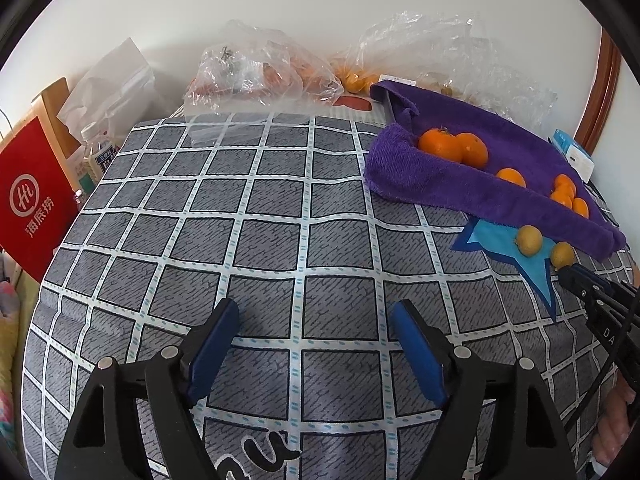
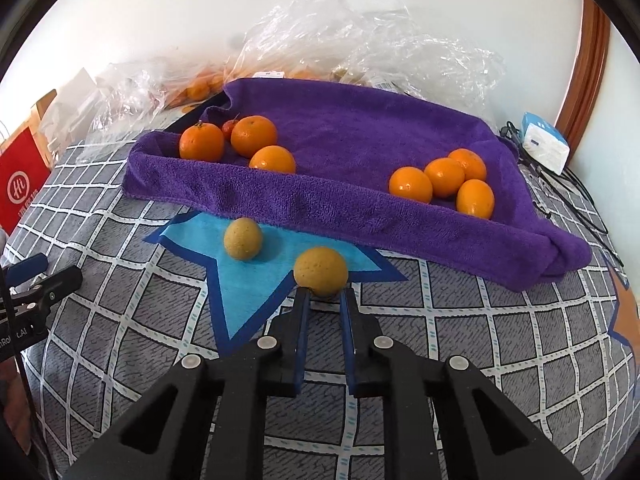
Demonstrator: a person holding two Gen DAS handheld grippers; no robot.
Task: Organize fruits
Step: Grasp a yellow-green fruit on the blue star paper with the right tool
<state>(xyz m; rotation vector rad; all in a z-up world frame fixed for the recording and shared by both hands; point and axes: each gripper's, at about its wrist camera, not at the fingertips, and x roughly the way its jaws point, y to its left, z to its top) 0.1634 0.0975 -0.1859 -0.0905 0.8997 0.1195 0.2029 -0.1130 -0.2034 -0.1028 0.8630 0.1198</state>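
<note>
Right tongs point(image 2: 325, 294) nipping the near yellow fruit point(image 2: 321, 270) off the tabletop point(image 2: 500, 332), next a lift onto the purple towel point(image 2: 360, 140) (left tongs point(image 1: 316, 312) wide, idle).

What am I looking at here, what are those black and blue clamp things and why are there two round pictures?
Those clamps are hand-held grippers; a person holds one in each hand. Each carries a fisheye camera looking along its two fingers, hence two round pictures.

The left gripper is open over the checkered cloth, holding nothing. The right gripper has its fingers on either side of a yellowish round fruit at the edge of a blue star patch; whether it is gripped yet is unclear. A second yellowish fruit sits nearby.

Behind lies a purple towel holding two clusters of oranges, left and right. Crumpled plastic bags line the wall.
</note>
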